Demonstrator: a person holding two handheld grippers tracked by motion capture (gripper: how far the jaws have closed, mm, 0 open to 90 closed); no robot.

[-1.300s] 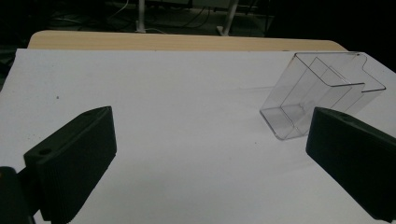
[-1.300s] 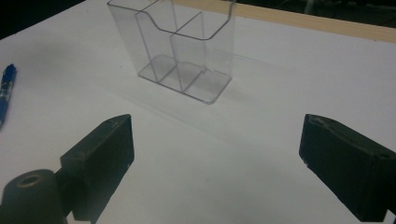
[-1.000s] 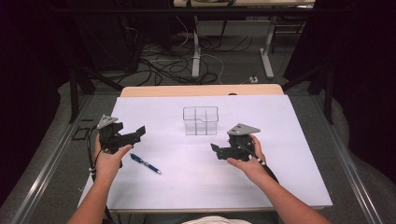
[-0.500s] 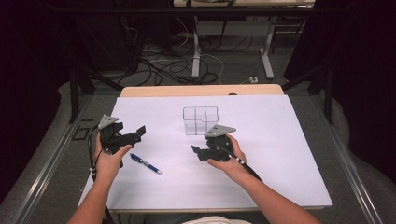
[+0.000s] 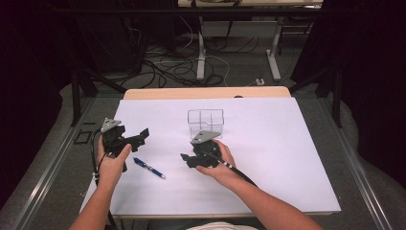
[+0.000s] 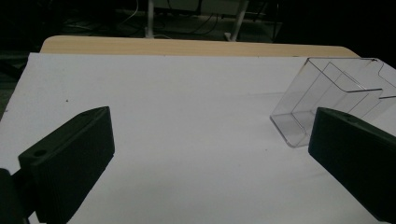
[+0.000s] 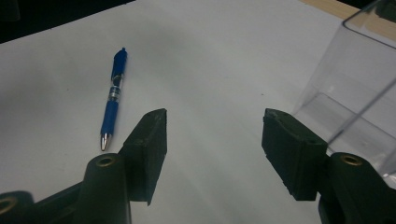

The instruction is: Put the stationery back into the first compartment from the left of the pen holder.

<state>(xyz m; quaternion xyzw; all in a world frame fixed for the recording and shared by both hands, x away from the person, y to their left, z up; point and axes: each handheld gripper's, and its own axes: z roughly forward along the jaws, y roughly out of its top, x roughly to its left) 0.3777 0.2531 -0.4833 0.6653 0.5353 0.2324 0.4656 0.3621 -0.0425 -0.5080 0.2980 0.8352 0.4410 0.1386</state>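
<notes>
A blue pen (image 5: 149, 168) with a clear middle and a silver tip lies flat on the white sheet (image 5: 268, 158), between the two hands. The right gripper (image 5: 187, 158) has its jaws spread wide and holds nothing; the pen lies just to its left, apart from it. The left gripper (image 5: 142, 135), also spread and empty, sits just above the pen's blue end. Farther back stands a clear plastic box (image 5: 206, 122), seemingly divided inside, just behind the right gripper.

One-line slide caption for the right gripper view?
Right gripper with open jaws above white sheet, blue pen at left, clear container at right.
</notes>
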